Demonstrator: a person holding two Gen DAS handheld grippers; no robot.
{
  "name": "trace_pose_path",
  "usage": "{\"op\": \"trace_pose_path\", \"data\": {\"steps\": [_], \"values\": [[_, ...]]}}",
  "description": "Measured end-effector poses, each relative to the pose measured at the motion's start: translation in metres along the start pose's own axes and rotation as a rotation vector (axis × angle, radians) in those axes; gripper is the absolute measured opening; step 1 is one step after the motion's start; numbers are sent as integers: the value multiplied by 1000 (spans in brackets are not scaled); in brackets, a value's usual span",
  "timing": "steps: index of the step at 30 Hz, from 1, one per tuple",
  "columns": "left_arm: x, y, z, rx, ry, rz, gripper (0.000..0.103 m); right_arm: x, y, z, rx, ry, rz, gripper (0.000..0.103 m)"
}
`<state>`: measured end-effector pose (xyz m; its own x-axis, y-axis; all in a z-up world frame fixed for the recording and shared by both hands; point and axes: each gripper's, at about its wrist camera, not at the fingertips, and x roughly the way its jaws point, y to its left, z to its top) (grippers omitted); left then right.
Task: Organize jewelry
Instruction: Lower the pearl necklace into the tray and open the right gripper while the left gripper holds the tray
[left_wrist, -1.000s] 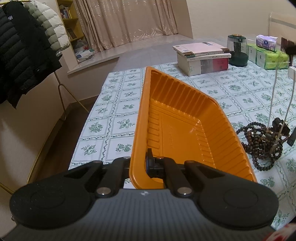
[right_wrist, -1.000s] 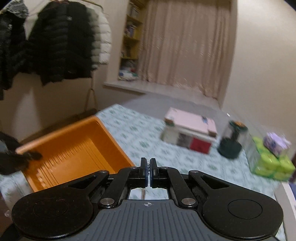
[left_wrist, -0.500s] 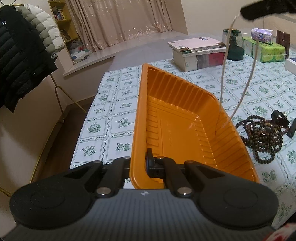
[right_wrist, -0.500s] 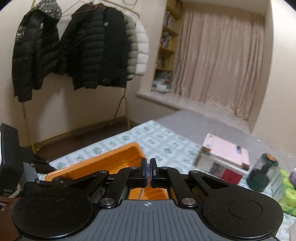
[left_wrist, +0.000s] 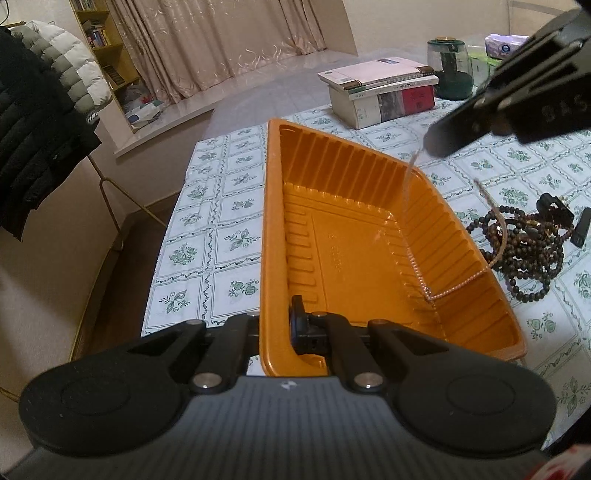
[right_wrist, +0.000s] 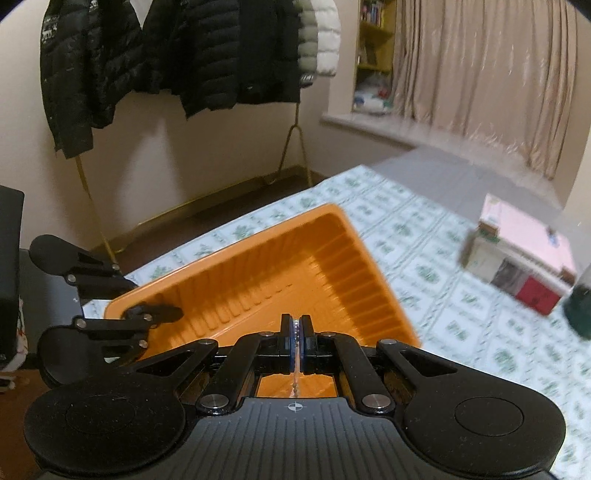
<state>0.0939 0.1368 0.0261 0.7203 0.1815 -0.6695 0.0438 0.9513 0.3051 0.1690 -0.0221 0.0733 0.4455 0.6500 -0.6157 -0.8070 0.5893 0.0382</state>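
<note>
The left gripper is clamped on the near rim of the orange tray, one finger outside the wall and the other inside it. From the right wrist view the same gripper shows at the tray's left corner, pinching the rim. The tray sits on a table covered with a green-flowered cloth, its long side running away from the left camera.

Inside the tray, toward its right wall, hangs a thin pale bead necklace. Its lower end lies on the tray floor and bends up over the right rim, while the upper strand rises to the right gripper, which hovers above the tray's far right corner. In its own view the right gripper is closed tight, with the fine chain caught between the pads and dangling below them.

Right of the tray, on the cloth, lies a tangled heap of dark brown beads. Further back stand a stack of books and a dark green jar.
</note>
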Motion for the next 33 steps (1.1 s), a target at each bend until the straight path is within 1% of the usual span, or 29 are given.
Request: {"op": "trace_pose_path", "data": {"steps": [4,6,8,10,12,14,17,23,24,25,26,27,28,30,33], "values": [[0,0,-1,-4,-2,-2,3,12,-1,-2,29,26,52,2],[1,1,-1,-8,-2,-2,3,12,-1,1,57,10,98,2],[1,1,-1,-11,-2,-3,3,12,-1,6,74,-9,117,2],[1,1,-1,-12,-2,-5,3,15,-1,8,80,-9,116,2],[2,1,-2,-11,-3,-7,3,23,-2,6,96,16,119,2],[1,1,-2,-9,-3,-9,3,30,-3,1,101,50,127,2],[1,0,-2,-8,-3,-10,3,33,-4,-8,105,71,114,2],[2,0,0,0,-3,-11,3,19,-16,-21,176,26,101,3],[2,0,-1,1,-3,-12,3,15,-19,-24,194,18,82,7],[2,-1,-1,2,-3,-11,3,10,-24,-30,219,8,61,22],[2,-1,-1,2,-3,-12,3,4,-29,-36,246,-1,48,33],[1,-1,-1,3,-4,-12,3,-2,-35,-44,278,-12,35,53],[1,-1,0,4,-4,-11,3,-11,-40,-54,310,-31,14,56],[2,-1,-1,5,-5,-12,3,-27,-48,-73,350,-47,-42,56],[2,-2,-1,4,-5,-14,3,-48,-61,-112,422,-41,-152,56]]}}
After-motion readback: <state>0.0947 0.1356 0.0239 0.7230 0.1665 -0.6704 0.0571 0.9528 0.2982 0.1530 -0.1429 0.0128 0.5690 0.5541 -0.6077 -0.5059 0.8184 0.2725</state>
